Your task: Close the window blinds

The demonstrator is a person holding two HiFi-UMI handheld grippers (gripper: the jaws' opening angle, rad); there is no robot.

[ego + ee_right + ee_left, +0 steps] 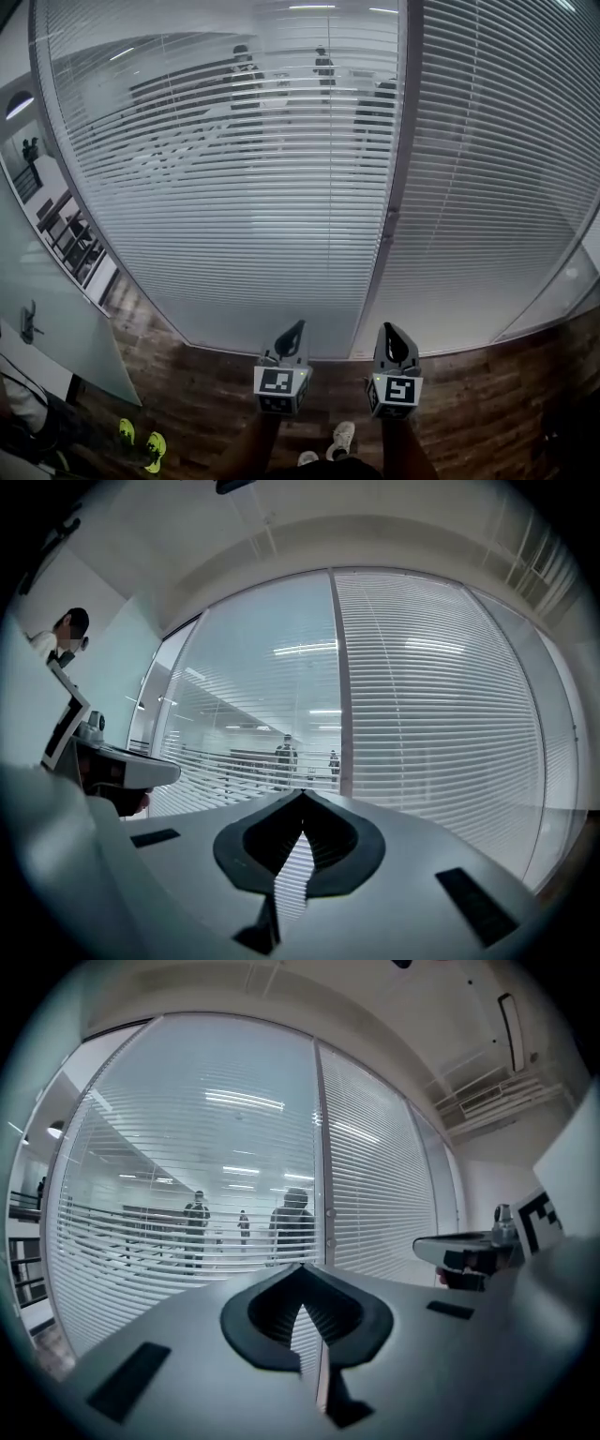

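The left blind (225,169) hangs in front of me with its slats tilted open, so the room behind shows through. The right blind (497,169) has its slats turned nearly flat and looks opaque. A grey frame post (398,141) with a small fitting (389,223) divides them. My left gripper (292,330) and right gripper (394,336) are held low, side by side, well short of the blinds. Both point at the window with nothing between their jaws. The left gripper (301,1274) and right gripper (302,799) each show jaws meeting at the tips.
Beyond the glass stand several people (246,80). At the left is a glass door with a handle (28,323), and a person in yellow-green shoes (141,441) stands beside it. The wooden floor (469,394) runs up to the window base.
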